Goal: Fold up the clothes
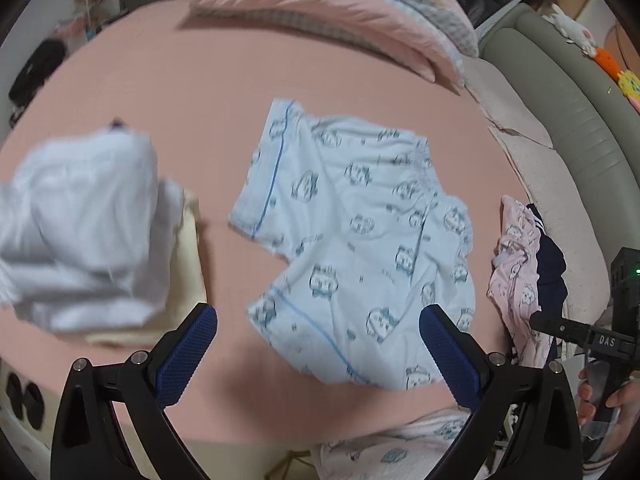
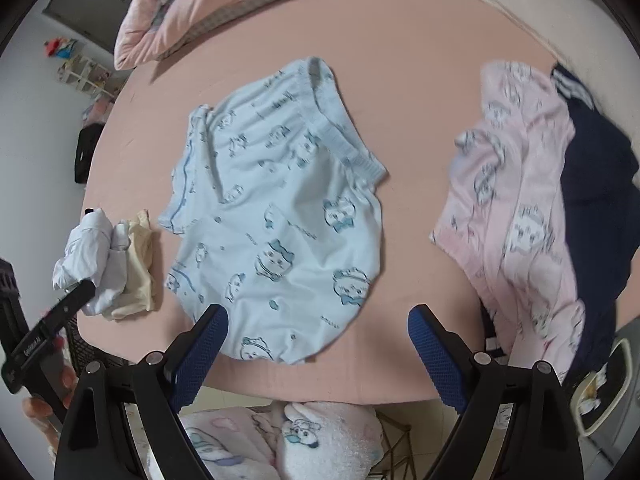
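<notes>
**Left wrist and right wrist: blue shorts laid out, neither tool on cloth**

Left wrist view: pale blue printed shorts (image 1: 356,232) lie spread on the pink bed sheet (image 1: 200,92), roughly flat, with some rumpling at the waistband. Left hand-held gripper (image 1: 318,354) hangs above the near edge, fingers spread wide, nothing between them.

Right wrist view: same shorts (image 2: 276,208) centre frame, elastic waistband toward the far right, leg hems with blue piping toward the left. Right hand-held gripper (image 2: 318,354) also wide apart and empty, poised over the near edge of the fabric.

Left of the shorts: small folded stack (image 2: 108,264), white over cream. Right of them: unfolded pile, a pink printed garment (image 2: 516,208) partly over a navy garment (image 2: 600,184). A pink quilt (image 2: 224,4) is heaped at the far side of the bed.

Handling, as judged: thin knit cotton, light, limp, no stiffness. It will drape and sag from any single pinch, and may slide on the sheet if dragged. Best holds look like the piped leg hems or the waistband corners, where doubled cloth gives the pads something thicker to bite. Pinching both layers together should keep the front from peeling away mid-fold.
</notes>
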